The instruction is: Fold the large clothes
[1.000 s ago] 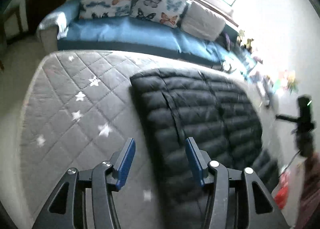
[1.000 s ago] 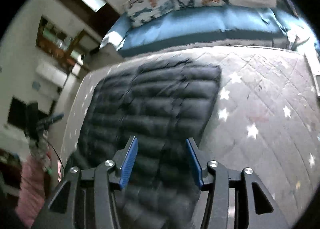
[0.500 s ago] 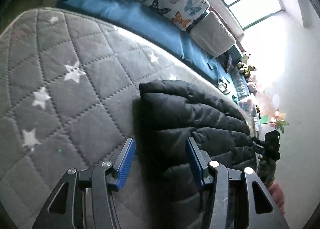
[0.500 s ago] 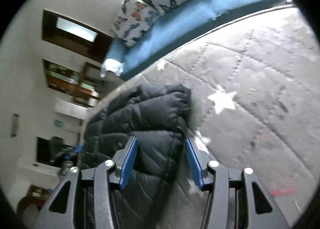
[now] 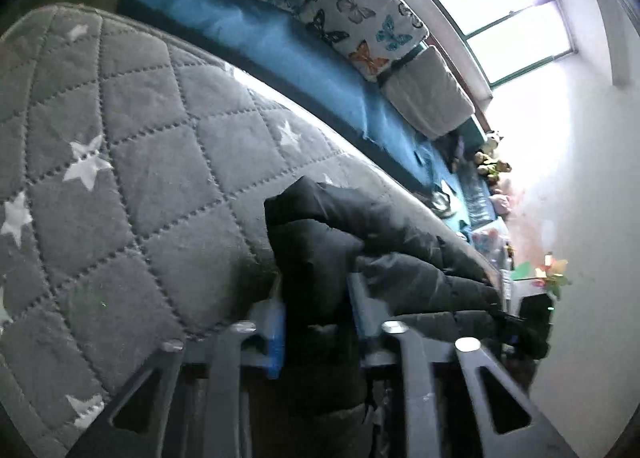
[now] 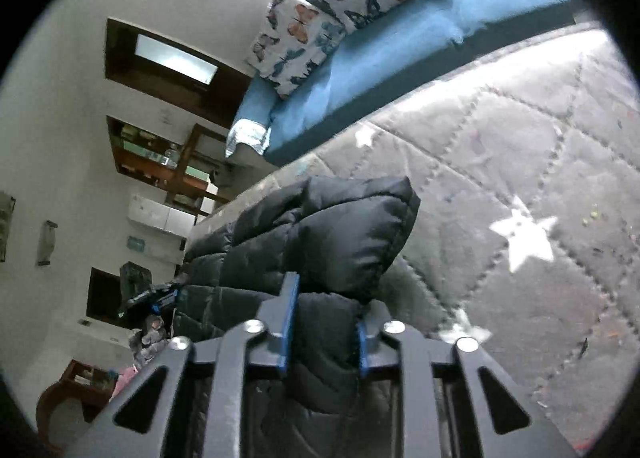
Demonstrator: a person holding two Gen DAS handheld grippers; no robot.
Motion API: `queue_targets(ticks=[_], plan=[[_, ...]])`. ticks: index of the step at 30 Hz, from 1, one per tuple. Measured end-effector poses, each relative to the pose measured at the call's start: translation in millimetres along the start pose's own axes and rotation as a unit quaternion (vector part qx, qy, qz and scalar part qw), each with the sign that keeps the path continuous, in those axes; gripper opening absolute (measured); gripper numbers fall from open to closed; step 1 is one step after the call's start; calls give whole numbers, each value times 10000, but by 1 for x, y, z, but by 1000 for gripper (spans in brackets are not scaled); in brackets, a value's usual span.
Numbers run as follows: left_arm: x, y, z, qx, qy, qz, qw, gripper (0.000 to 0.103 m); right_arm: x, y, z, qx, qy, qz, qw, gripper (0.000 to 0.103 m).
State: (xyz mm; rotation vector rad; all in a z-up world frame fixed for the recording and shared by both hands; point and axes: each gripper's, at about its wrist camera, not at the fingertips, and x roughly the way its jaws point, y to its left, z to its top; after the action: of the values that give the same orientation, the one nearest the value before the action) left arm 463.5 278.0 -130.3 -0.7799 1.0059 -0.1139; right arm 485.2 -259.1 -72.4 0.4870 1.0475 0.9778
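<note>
A black quilted puffer jacket (image 5: 360, 234) lies on a grey quilted bed cover with white stars (image 5: 120, 178). My left gripper (image 5: 316, 298) is shut on the jacket's near left corner, the fabric bunched between the blue fingers. In the right wrist view my right gripper (image 6: 326, 310) is shut on the jacket's (image 6: 352, 234) near right corner, which puffs up above the fingers over the bed cover (image 6: 540, 178). The rest of the jacket stretches away between the two grippers.
A blue bench (image 5: 288, 50) with butterfly cushions (image 5: 360, 18) and a grey cushion (image 5: 428, 98) runs along the bed's far side under a bright window. Shelves and a doorway (image 6: 168, 70) stand at the left in the right wrist view.
Both grippers dropped to the jacket's near corners and closed on them; a second ago they hovered open above the flat jacket. The corners are now bunched up.
</note>
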Motion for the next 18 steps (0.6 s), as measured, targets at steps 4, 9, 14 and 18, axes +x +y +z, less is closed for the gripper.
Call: queue_targets(ticks=[4,9,14,18], plan=[[-16,-18,-2,87,-225,-91,9997,12,-14,29,0,-329,-131,-185,9992,19],[-71,-72,3,519,-595,-450,9959,11,-56,92,-3,-950,-372,-253,9945,17],[-158,-113,-20,952,-988,-732,9878,10,-117,154,-31,-1510,-615,-312,9861,16],[-230,-137,-62,1317,-1176,-843,9807,10,-159,195,-65,-1873,-774,-370,9785,16]])
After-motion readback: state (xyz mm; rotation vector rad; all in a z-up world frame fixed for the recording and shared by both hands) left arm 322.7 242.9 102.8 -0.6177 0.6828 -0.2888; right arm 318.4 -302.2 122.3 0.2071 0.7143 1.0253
